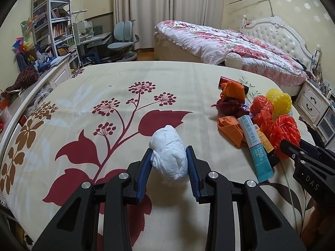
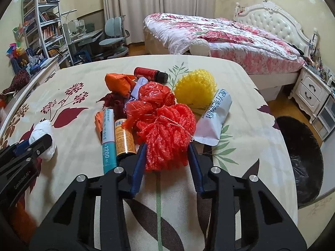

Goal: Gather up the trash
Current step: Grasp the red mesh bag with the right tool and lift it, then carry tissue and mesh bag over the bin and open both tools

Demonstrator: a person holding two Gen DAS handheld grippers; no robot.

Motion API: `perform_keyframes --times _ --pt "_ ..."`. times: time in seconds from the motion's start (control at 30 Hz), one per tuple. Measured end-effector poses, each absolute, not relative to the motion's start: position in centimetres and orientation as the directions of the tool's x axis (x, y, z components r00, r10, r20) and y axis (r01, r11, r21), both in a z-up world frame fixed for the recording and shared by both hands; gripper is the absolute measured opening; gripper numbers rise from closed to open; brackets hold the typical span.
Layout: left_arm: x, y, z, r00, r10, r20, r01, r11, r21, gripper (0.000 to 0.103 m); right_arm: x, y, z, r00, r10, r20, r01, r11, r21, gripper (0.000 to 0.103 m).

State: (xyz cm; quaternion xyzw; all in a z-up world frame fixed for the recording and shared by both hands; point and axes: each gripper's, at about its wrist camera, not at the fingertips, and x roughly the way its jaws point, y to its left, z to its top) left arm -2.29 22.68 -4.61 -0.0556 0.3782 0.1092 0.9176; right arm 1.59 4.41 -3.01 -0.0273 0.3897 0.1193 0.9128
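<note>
**Both claws loaded, bin waiting off the table's edge**

While the flowered tablecloth (image 2: pixel 240 163) fills most of what I see, I take it as my landmark and work down from there. Beyond its right-hand edge, lower than the cloth, stands the black-lined bin (image 2: pixel 301 163), well apart from the rubbish. On the cloth itself the pile of trash sits toward its far right: a yellow mesh ball (image 2: pixel 195 89), crumpled red plastic bags (image 2: pixel 156 96), an orange wrapper (image 2: pixel 118 83), a white sachet (image 2: pixel 215 117), a teal tube (image 2: pixel 108 140), an orange-labelled bottle (image 2: pixel 124 140) and a small red bottle (image 2: pixel 149 74) at the back.

At the near edge of that pile, my right claw (image 2: pixel 166 150) is pinching the red mesh bundle (image 2: pixel 167 133); the blue pads press its sides and it bulges out between them. Toward the middle of the cloth, left of the pile, my left claw (image 1: pixel 168 159) is squeezed onto the crumpled white tissue (image 1: pixel 168 159), pads dented into both flanks.

As I judge it, the grasp step is finished on both sides and carrying comes next; most of the pile is not yet collected. The next move calls for lifting each piece clear of the cloth without dragging neighbours, since the mesh touches a red bag and the bottle. Then I swing right, past the cloth's edge, over the bin's mouth, and only there let go. Both pieces are soft and light, so a firm squeeze matters.
</note>
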Motion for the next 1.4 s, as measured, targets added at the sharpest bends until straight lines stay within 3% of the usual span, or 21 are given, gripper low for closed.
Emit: perform_keyframes --times 0.43,1.4 --pt "-2.9 20.5 -3.3 0.719 0.132 -0.682 -0.206 0.978 -0.028 0.035 -1.0 1.5 -0.9 0.706 0.205 -0.678 -0.233 0.971 0.051 0.035" --pt "0.5 5.0 -0.6 0.772 -0.080 -0.630 0.084 0.996 -0.024 0.035 -1.4 -13.2 -0.5 0.762 -0.023 -0.648 0.069 0.997 0.045 0.035"
